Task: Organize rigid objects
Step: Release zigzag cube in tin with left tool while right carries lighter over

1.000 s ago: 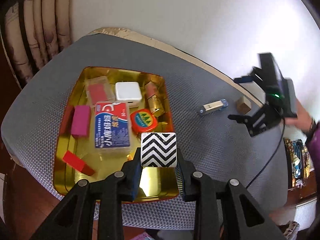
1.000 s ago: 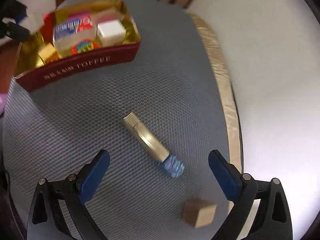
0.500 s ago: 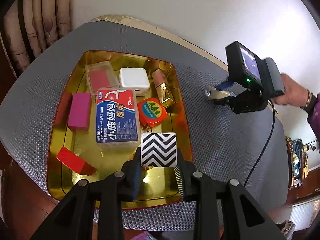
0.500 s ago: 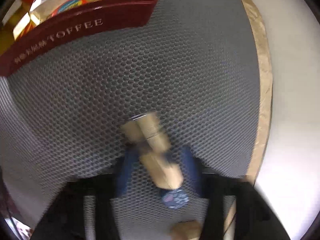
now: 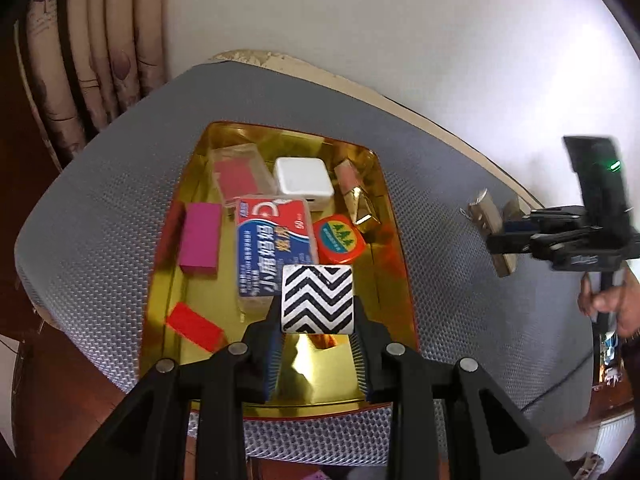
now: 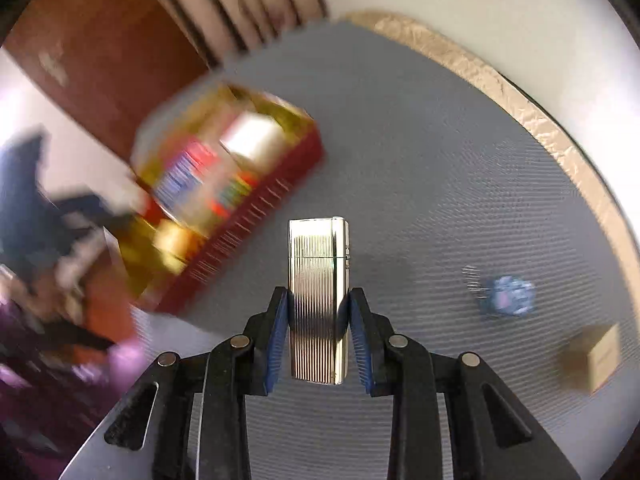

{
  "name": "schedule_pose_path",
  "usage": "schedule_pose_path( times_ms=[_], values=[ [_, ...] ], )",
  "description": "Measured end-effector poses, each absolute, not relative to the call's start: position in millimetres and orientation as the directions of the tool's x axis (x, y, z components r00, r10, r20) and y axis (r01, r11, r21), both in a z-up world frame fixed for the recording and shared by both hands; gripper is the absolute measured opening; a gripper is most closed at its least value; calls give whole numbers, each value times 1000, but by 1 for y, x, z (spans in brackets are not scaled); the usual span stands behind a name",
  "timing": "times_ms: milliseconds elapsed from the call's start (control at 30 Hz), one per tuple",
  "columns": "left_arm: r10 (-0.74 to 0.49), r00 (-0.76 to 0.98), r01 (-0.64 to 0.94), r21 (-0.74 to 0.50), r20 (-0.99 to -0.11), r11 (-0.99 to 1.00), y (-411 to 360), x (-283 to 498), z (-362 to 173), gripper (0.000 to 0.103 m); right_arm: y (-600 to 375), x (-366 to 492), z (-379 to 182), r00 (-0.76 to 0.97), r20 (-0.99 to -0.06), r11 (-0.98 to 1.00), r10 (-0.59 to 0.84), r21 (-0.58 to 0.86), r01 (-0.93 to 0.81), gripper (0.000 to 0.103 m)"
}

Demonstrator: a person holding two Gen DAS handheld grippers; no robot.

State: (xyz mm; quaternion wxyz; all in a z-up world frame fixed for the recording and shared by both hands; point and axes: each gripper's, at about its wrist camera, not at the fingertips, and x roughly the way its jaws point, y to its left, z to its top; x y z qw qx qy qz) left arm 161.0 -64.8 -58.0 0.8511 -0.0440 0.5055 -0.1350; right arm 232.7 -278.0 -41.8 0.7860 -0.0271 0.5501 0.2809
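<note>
My left gripper (image 5: 318, 314) is shut on a black-and-white zigzag cube (image 5: 318, 298), held above the near end of the gold-lined toffee tin (image 5: 320, 376). The tin holds a white charger (image 5: 304, 182), a blue-and-red box (image 5: 274, 248), an orange tape measure (image 5: 340, 240), a magenta block (image 5: 200, 240) and a red block (image 5: 194, 326). My right gripper (image 6: 318, 294) is shut on a ribbed silver lighter (image 6: 318, 248), raised off the grey mesh mat (image 6: 420, 160) to the right of the tin (image 6: 256, 216). The left wrist view shows that lighter (image 5: 490, 220) in the right gripper (image 5: 506, 240).
A small blue object (image 6: 506, 296) and a wooden cube (image 6: 592, 356) lie on the mat right of the lighter. A white wall runs behind the mat's tan edge (image 6: 520, 112). Curtains (image 5: 100, 40) hang at the far left. A person's hand (image 5: 612, 300) holds the right gripper.
The right gripper went from wide open above the lighter to shut on it, then lifted and rolled it upright. The left gripper kept holding the zigzag cube over the tin.
</note>
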Motion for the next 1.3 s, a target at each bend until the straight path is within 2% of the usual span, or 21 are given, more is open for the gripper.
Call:
schedule_pose_path(
  times_ms=[133,300,400,533,733,933,1200,1300],
  values=[
    [-290,441,257,-190,-849,947,-85,166,-60,30,-262,214,-21,280,-785,799,553,404,-446,28],
    [-278,426,304,-153,-861,940,-102,175,-68,30,-238,214,-16,334,-731,782,595,432,-449,28],
    [-215,430,298,-86,-877,951,-108,181,-77,30,-234,216,-23,340,-720,779,605,448,-439,28],
    [-161,442,267,-42,-882,963,-104,181,-78,38,-236,202,-24,370,-791,846,487,324,-422,33],
    [-183,449,210,-96,-875,973,-87,163,-65,39,-221,184,-59,330,-882,901,335,198,-386,34],
    [-205,477,166,-141,-855,976,-63,128,-52,41,-212,190,-79,305,-892,910,334,222,-349,34],
    [-176,528,160,-107,-831,981,-54,114,-44,41,-180,201,-119,277,-953,938,123,21,-345,36],
    [-160,537,146,-95,-828,985,-47,111,-42,41,-183,198,-118,288,-948,936,136,28,-350,27]
  ],
)
